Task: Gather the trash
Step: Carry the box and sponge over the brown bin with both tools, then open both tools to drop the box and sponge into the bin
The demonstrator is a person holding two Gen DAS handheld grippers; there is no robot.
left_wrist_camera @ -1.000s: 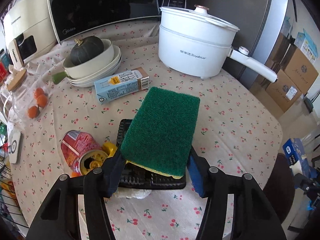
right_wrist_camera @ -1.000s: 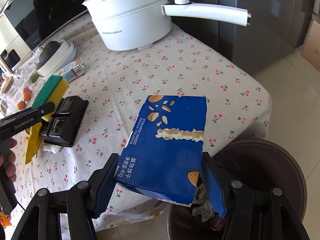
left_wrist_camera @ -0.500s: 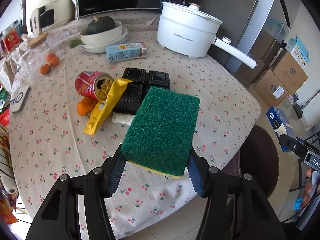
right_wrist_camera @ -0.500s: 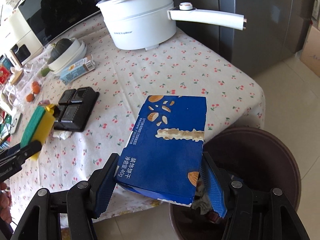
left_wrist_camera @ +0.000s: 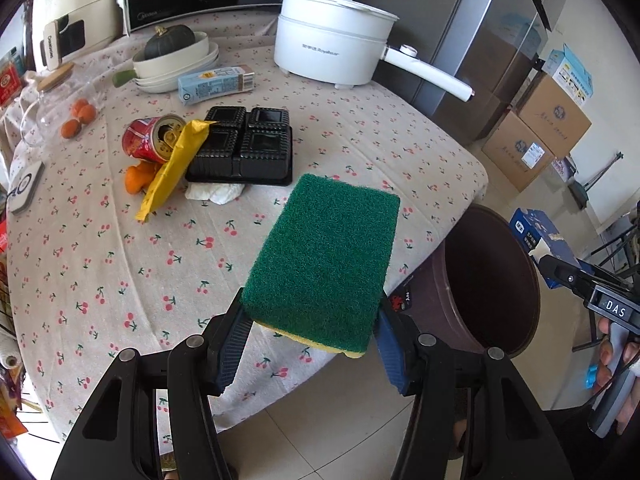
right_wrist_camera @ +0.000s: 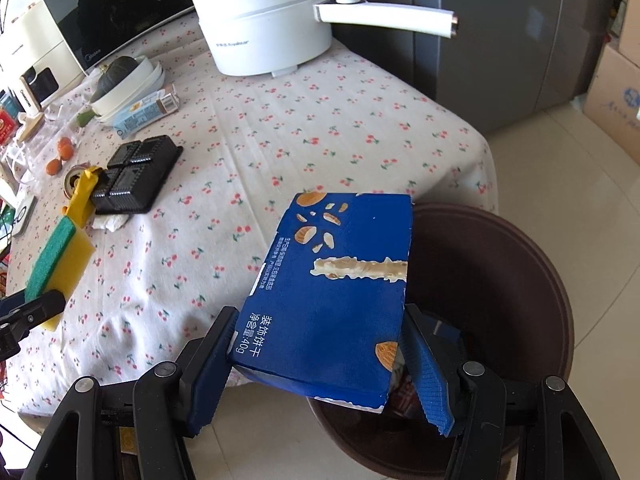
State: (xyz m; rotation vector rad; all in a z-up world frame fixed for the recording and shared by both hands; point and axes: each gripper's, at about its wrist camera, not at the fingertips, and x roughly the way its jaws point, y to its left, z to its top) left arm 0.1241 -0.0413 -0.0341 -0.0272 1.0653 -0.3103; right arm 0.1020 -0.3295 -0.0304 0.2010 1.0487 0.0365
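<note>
The left gripper squeezes a green and yellow sponge over the table edge. The right gripper squeezes a blue cookie box just above the brown trash bin

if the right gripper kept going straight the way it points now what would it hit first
Probably the tablecloth edge just beyond the blue biscuit box that the right gripper holds, not the brown bin; depth is unclear.
</note>
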